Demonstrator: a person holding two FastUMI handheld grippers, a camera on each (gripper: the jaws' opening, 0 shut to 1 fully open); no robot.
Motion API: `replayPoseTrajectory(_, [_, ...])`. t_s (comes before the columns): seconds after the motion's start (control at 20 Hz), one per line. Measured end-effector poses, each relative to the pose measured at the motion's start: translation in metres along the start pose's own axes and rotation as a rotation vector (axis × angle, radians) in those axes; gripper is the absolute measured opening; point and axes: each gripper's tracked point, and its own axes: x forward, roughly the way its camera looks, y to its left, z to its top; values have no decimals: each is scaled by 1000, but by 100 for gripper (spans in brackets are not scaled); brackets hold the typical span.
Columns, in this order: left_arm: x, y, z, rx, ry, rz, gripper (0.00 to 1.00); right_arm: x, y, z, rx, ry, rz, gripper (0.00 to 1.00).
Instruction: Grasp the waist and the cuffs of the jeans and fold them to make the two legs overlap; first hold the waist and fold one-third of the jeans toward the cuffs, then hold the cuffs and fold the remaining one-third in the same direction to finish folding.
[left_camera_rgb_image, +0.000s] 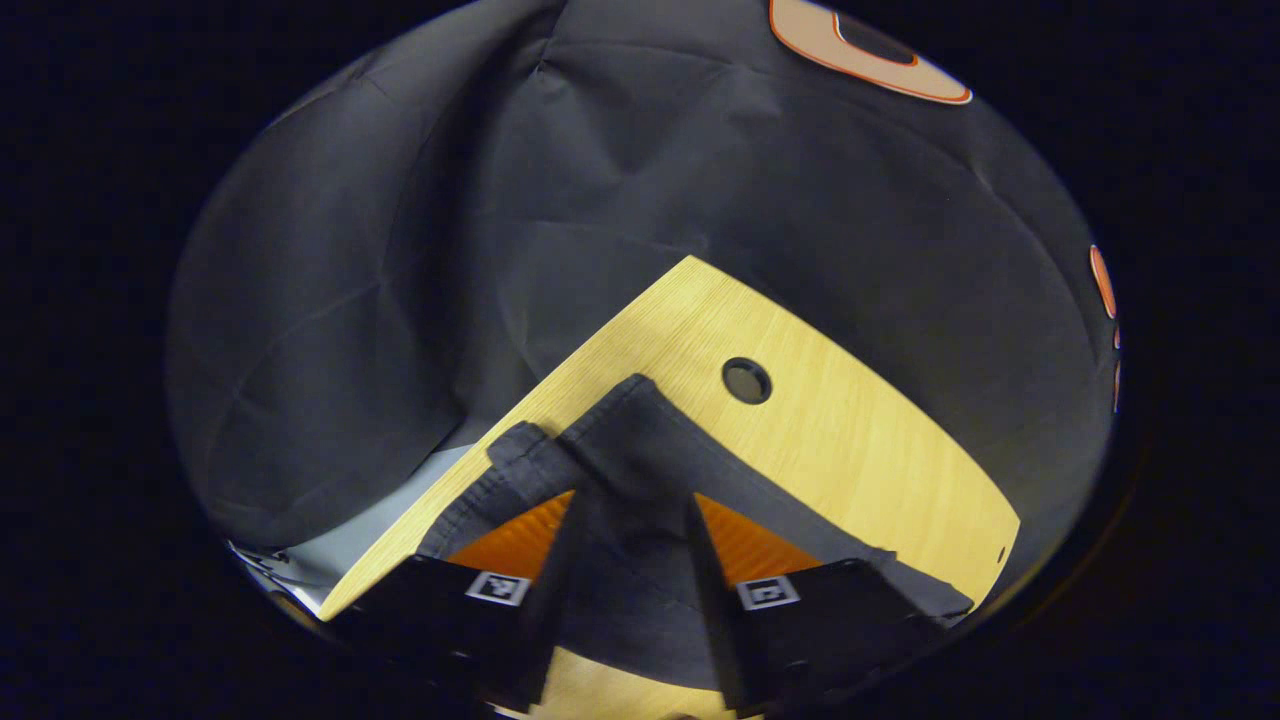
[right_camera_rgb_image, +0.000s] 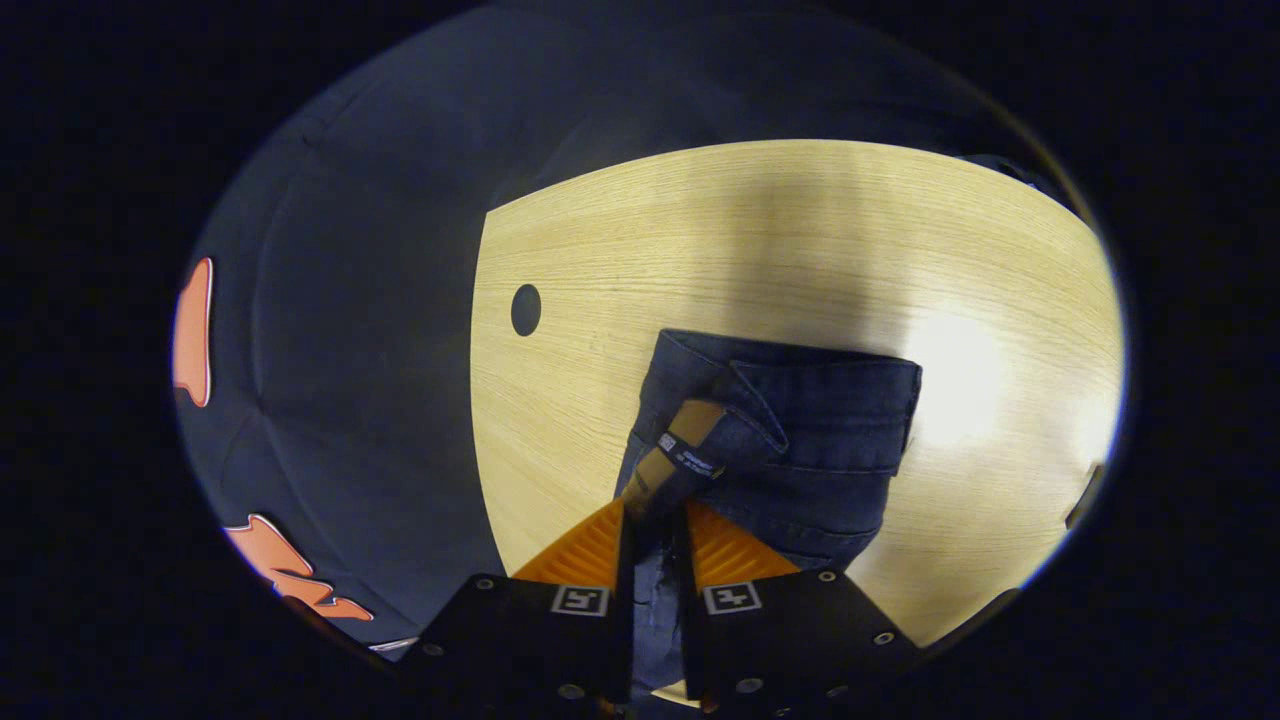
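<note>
Both tools (left_camera_rgb_image: 630, 520) (right_camera_rgb_image: 655, 540) gripping jeans (right_camera_rgb_image: 800, 430) — table (right_camera_rgb_image: 780, 240)

My left gripper (left_camera_rgb_image: 630, 520): orange ribbed fingers, black body, small square black-and-white marker tags. My right gripper (right_camera_rgb_image: 655, 530): same build, with silver screws on the housing.

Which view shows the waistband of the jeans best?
The right gripper view: the waistband with its tan label lies open on the wooden table, held by the right gripper. The left gripper view shows the cuffs pinched by the left gripper.
</note>
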Motion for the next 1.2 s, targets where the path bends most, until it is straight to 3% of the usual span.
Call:
replayPoseTrajectory(0.05, [-7,-6,2,4,-13,-12,63,5,9,5,-9,-20,32,28])
replayPoseTrajectory(0.1, [-13,-11,4,5,-30,-25,78,2,16,8,-16,-35,63,45])
replayPoseTrajectory(0.15, [-21,-20,10,7,-58,-51,93,-4,22,9,-29,-47,95,51])
replayPoseTrajectory(0.25, [-38,-40,19,29,-115,-95,94,-12,19,9,-63,-61,105,77])
replayPoseTrajectory(0.3, [-47,-46,23,50,-143,-113,94,-14,11,10,-90,-74,82,72])
replayPoseTrajectory(0.35, [-58,-53,26,82,-172,-129,94,-17,3,11,-127,-88,60,74])
replayPoseTrajectory(0.4, [-71,-60,23,119,-202,-139,100,-19,-7,12,-163,-99,28,77])
replayPoseTrajectory(0.45, [-83,-70,26,157,-239,-148,96,-23,-15,12,-197,-112,7,79])
replayPoseTrajectory(0.7, [-131,-108,17,298,-366,-186,99,-30,-57,10,-312,-143,-87,96])
replayPoseTrajectory(0.85, [-164,-124,5,366,-441,-200,99,-27,-88,7,-381,-147,-165,98])
replayPoseTrajectory(1.2, [-256,-172,-7,432,-644,-276,98,-5,-94,4,-441,-180,-173,99])
